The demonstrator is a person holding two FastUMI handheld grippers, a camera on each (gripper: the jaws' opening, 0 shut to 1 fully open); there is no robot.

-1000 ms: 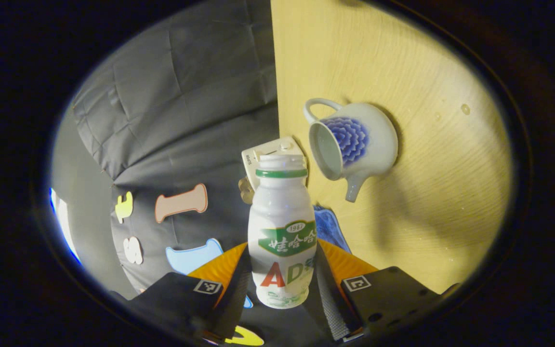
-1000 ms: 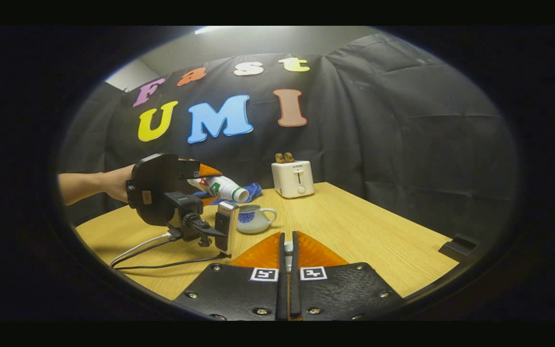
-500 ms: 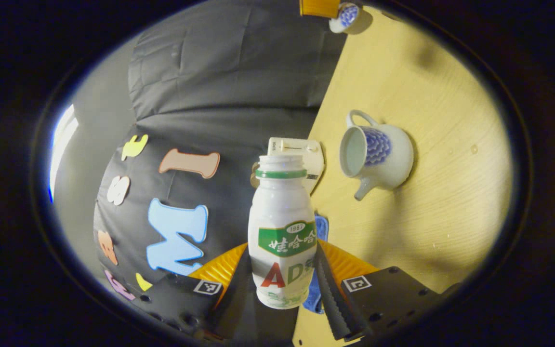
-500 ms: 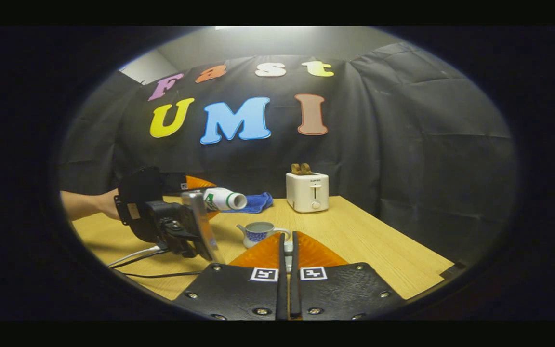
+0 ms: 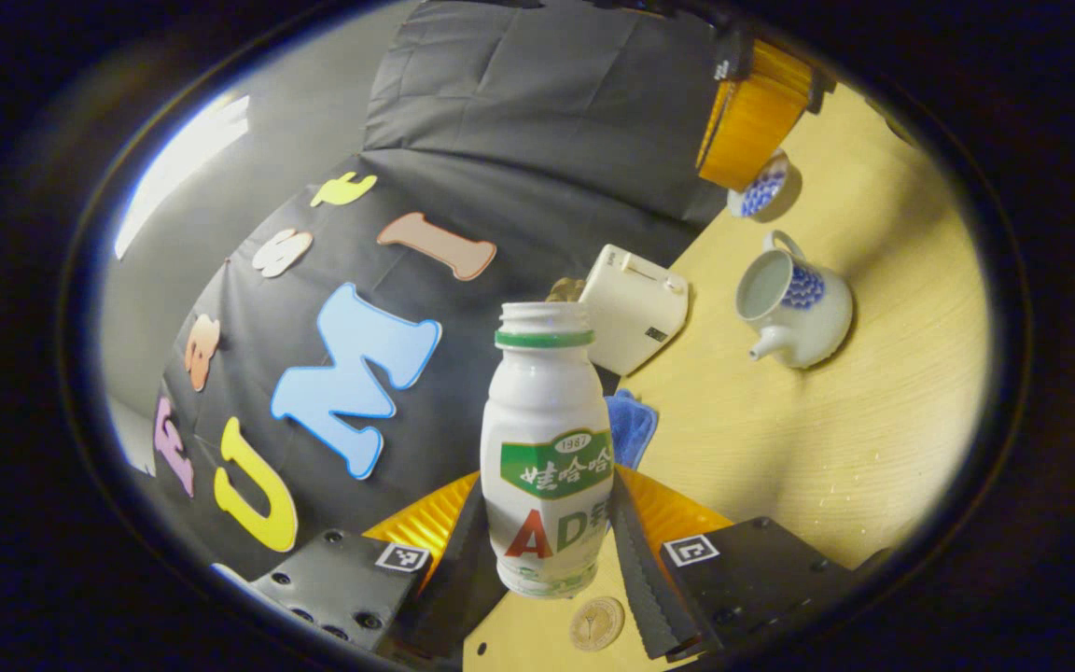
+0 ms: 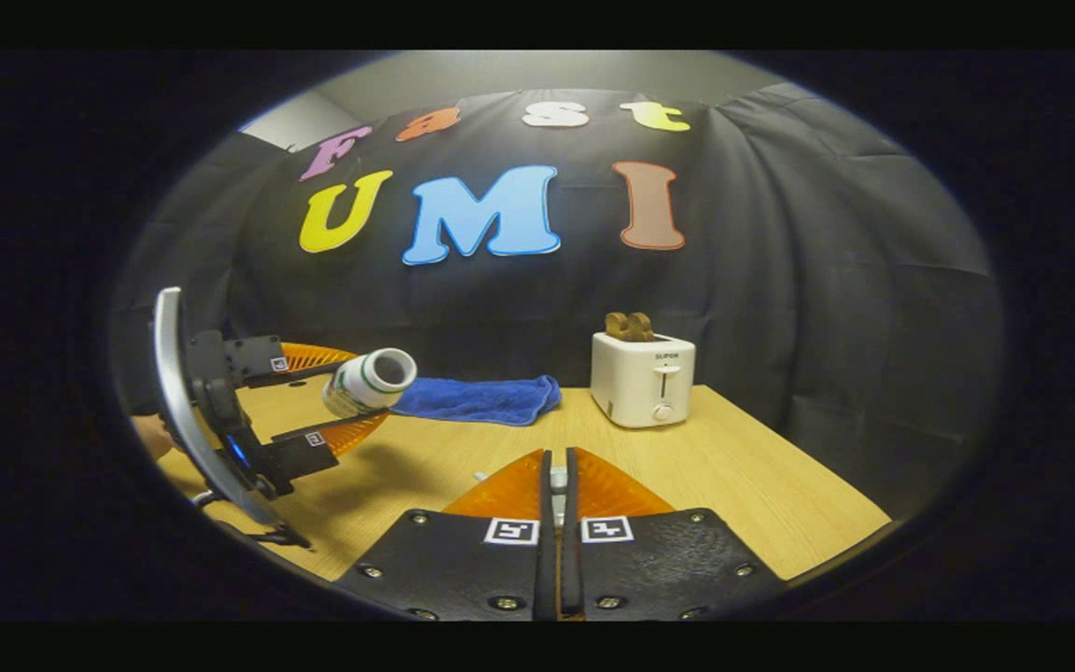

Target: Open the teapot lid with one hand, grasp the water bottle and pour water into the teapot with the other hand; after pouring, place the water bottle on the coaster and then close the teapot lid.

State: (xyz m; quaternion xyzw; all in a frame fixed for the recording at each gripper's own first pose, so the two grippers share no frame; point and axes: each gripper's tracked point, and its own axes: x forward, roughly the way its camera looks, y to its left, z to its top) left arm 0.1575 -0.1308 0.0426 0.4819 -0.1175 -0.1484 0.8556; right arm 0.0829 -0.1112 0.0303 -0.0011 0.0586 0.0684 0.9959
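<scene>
A white water bottle [image 5: 547, 457] with a green label and an uncapped mouth sits between the fingers of my left gripper [image 5: 547, 490], which is shut on its lower body. In the right gripper view the bottle [image 6: 371, 379] lies tilted in the air at the left, mouth toward the camera. The white teapot [image 5: 794, 308] with blue flowers stands lidless on the table. Its lid [image 5: 760, 187] hangs above it from my right gripper [image 5: 738, 168]. My right gripper [image 6: 556, 459] is shut on something small and white. A round tan coaster [image 5: 596, 623] lies just below the bottle's base.
A white toaster [image 6: 645, 378] holding toast stands at the back of the wooden table [image 6: 743, 485]. A blue cloth [image 6: 481, 397] lies to its left near the wall. A hand [image 6: 157, 435] shows behind the left gripper [image 6: 346, 397].
The left gripper has swung the bottle away from the teapot, bringing the coaster into its view. The right gripper has turned right with the lid, and the teapot has left its view.
</scene>
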